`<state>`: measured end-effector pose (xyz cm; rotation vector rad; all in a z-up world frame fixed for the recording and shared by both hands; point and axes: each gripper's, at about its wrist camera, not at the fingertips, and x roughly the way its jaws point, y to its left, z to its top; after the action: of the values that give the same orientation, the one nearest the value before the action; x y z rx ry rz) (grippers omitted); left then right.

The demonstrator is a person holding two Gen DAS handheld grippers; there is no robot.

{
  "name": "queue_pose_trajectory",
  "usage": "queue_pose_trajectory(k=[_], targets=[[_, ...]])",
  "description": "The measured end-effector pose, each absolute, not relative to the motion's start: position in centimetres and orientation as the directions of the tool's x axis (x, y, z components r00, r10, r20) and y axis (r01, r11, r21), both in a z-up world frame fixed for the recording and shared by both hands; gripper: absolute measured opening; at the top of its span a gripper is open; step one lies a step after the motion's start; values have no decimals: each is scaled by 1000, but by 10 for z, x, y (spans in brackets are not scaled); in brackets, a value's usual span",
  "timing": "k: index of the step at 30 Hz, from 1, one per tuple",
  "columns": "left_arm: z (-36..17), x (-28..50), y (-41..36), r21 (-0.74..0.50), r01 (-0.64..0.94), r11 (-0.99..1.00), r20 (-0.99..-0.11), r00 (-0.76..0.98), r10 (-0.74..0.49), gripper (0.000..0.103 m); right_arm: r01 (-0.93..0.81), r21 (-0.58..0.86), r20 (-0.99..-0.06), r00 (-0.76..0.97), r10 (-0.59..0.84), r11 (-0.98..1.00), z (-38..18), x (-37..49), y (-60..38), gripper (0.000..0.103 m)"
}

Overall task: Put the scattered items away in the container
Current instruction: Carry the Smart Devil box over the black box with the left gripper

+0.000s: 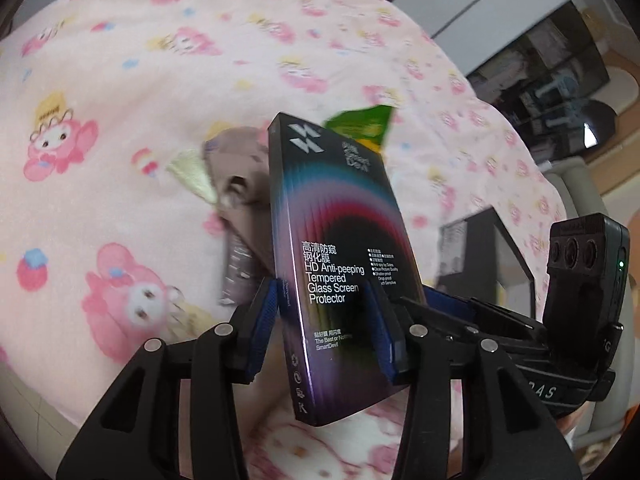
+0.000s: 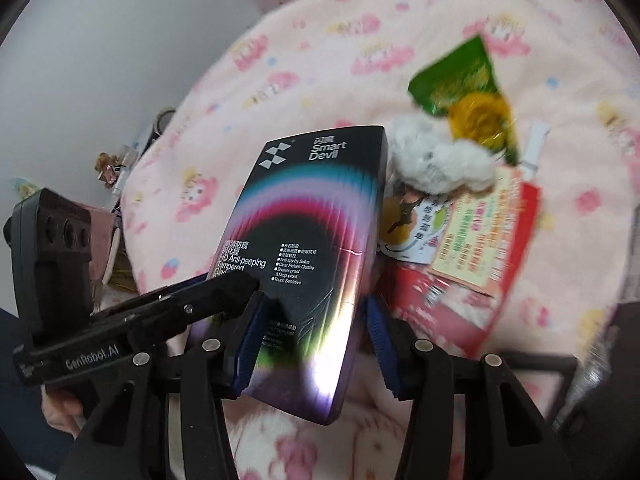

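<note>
My left gripper (image 1: 328,320) is shut on a black screen protector box (image 1: 340,248) and holds it edge-up above the pink bed cover. The same box (image 2: 312,232) fills the middle of the right wrist view. My right gripper (image 2: 316,340) has its blue pads either side of the box, the left pad at its edge and the right pad a little off it. The left gripper (image 2: 224,292) reaches in from the left there. The right gripper's body (image 1: 576,300) shows at the right of the left wrist view. A dark container (image 1: 480,252) stands behind the box.
A green snack packet (image 2: 464,80), a white fluffy toy (image 2: 440,156), a red packet (image 2: 464,292) and printed cards (image 2: 480,232) lie on the pink cartoon bed cover (image 2: 320,60). A brown packet (image 1: 240,184) lies behind the box. Shelves (image 1: 560,80) stand beyond the bed.
</note>
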<state>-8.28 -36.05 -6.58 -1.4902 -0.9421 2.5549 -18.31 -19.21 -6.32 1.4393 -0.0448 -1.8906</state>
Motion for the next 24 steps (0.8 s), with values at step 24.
queue_pose_trajectory(k=[24], targets=[[-28,-211,-41,-511,-218,-831,-755,-348,555,44,283,337,-801,-415,-431,-898,-4,-182,116,46]])
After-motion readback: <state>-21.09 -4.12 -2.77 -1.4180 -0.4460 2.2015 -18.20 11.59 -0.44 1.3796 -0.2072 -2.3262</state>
